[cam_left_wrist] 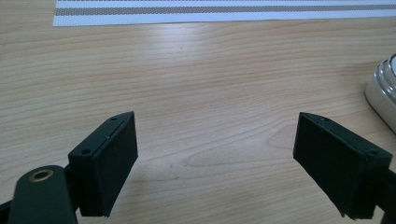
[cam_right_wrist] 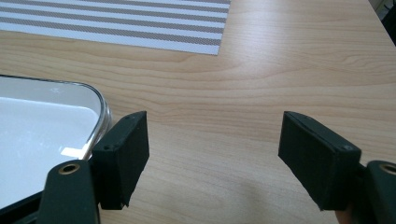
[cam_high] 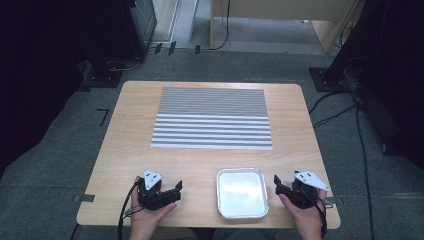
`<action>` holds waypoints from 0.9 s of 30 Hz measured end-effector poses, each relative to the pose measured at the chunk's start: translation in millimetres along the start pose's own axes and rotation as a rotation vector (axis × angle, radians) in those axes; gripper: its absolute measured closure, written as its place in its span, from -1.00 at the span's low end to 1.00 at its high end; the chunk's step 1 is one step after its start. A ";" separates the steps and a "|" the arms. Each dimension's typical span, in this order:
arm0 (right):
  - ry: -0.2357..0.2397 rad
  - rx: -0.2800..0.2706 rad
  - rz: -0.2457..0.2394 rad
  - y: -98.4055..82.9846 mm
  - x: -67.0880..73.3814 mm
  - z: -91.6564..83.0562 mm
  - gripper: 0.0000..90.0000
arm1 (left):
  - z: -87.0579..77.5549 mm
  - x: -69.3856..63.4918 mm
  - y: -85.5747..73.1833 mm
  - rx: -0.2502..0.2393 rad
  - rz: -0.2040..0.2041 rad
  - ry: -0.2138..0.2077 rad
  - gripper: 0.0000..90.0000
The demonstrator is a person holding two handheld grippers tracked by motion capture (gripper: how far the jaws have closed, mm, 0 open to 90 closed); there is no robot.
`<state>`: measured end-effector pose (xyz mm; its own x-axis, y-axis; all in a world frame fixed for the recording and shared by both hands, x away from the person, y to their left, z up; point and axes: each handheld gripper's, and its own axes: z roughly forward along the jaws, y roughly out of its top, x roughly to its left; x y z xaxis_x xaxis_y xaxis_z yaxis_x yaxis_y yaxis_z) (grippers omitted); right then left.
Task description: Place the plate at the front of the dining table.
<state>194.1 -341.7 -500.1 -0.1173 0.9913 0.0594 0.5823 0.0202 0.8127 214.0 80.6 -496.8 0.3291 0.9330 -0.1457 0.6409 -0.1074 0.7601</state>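
The left gripper (cam_high: 172,191) and right gripper (cam_high: 280,184) both gape wide, holding nothing. Between them sits a shallow square metal tray (cam_high: 242,211), cut off at 3 o'clock in the left gripper view. A grey-and-white striped mat (cam_high: 212,118) lies at 12 o'clock on the pale wooden table (cam_high: 130,130).

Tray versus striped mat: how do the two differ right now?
The tray is a small, glossy white dish with a raised, rounded rim; the striped mat is flat, much larger, and banded grey and white. The tray sits near the table's front edge between the left claw and right claw; the mat lies farther back. Both hold nothing.
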 end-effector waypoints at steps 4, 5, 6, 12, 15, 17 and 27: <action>0.010 -0.007 -0.004 0.2 2.4 -0.6 -0.46 | 1.0 -6.9 -0.8 0.000 0.008 -0.008 -0.69; 0.012 -0.006 -0.005 0.1 3.1 -0.6 -0.46 | 1.3 -8.7 -1.1 0.001 0.010 -0.009 -0.69; 0.015 -0.006 -0.005 0.1 3.8 -0.6 -0.46 | 1.6 -10.9 -1.5 0.003 0.013 -0.011 -0.69; 0.030 -0.015 -0.008 0.3 8.1 -1.5 -0.46 | 4.0 -19.8 -3.1 0.010 0.025 -0.027 -0.69; 0.030 -0.020 -0.010 0.3 10.3 -2.1 -0.45 | 5.8 -23.7 -2.5 0.010 0.024 -0.031 -0.69; 0.027 -0.023 -0.012 0.4 11.9 -1.8 -0.43 | 6.1 -25.9 -2.2 0.009 0.029 -0.035 -0.69; 0.036 -0.039 -0.015 1.0 19.9 -3.2 -0.38 | 9.4 -39.6 -0.2 0.011 0.034 -0.052 -0.68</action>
<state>189.8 -322.4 -496.3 -0.1550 0.9856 0.0674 0.5485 0.0291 0.8357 207.4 40.4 -497.2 0.3861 0.9097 -0.1530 0.6364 -0.1426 0.7581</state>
